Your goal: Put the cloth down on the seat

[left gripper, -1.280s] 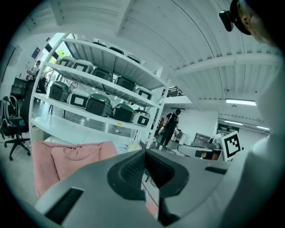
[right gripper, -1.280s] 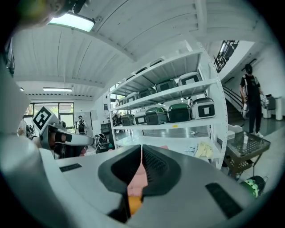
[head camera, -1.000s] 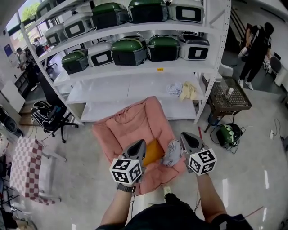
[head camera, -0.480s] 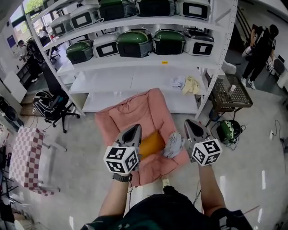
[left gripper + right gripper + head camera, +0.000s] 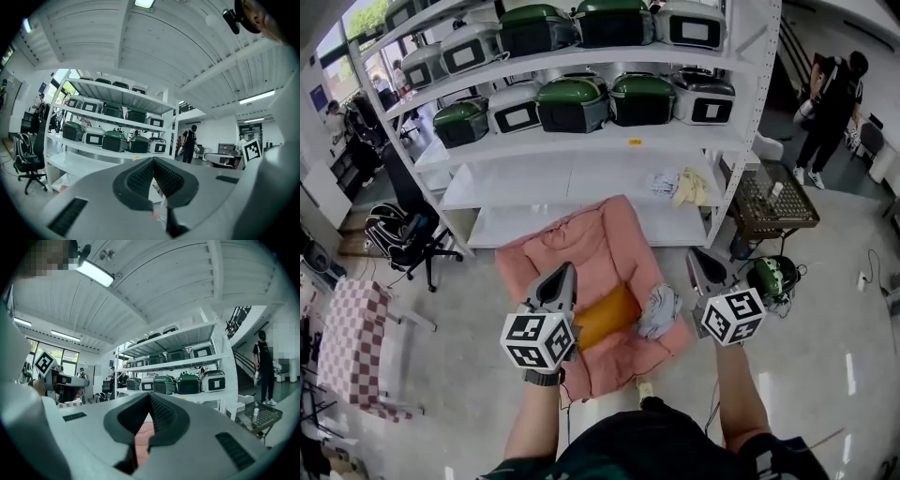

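Cloth, grey and crumpled, lies loose on the near right part of the pink seat, just beside an orange pad, so the put-down looks done. Nothing grips it. The right gripper hangs close to its right with jaws pressed together and empty. The left gripper, likewise closed on nothing, hovers at the pad's far side, probably clearing away.
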`<state>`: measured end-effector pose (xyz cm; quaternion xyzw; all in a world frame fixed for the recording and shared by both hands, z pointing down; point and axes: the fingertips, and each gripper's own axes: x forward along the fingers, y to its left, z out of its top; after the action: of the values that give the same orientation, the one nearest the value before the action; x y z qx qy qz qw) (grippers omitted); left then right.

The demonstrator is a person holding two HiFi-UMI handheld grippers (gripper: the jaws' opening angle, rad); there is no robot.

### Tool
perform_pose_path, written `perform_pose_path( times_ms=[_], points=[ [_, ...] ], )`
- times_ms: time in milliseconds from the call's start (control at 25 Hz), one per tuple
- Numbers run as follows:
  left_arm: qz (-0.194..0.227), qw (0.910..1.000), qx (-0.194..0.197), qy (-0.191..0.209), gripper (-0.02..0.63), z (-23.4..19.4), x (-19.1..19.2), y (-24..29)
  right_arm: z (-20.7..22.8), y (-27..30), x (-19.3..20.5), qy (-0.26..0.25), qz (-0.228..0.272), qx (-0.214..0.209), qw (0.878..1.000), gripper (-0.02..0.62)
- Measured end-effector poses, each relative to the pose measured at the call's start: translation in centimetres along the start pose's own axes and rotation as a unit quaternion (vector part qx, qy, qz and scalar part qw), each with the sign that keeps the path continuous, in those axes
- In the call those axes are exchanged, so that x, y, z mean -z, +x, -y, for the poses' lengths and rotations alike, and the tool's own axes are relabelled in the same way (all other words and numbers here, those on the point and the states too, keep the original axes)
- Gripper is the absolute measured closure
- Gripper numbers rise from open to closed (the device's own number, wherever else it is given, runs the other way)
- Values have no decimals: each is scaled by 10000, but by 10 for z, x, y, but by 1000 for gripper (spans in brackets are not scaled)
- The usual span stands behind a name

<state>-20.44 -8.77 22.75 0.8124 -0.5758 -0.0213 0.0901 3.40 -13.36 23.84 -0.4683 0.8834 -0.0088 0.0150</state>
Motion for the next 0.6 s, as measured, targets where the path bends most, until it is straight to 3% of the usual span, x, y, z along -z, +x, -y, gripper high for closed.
perform_pose_path(
  times_ms=[600],
  points=[
    [84,10000,-39,6,601,-4,-6,0,-9,1,-2,-80,-26,-64,9999,591]
  ],
)
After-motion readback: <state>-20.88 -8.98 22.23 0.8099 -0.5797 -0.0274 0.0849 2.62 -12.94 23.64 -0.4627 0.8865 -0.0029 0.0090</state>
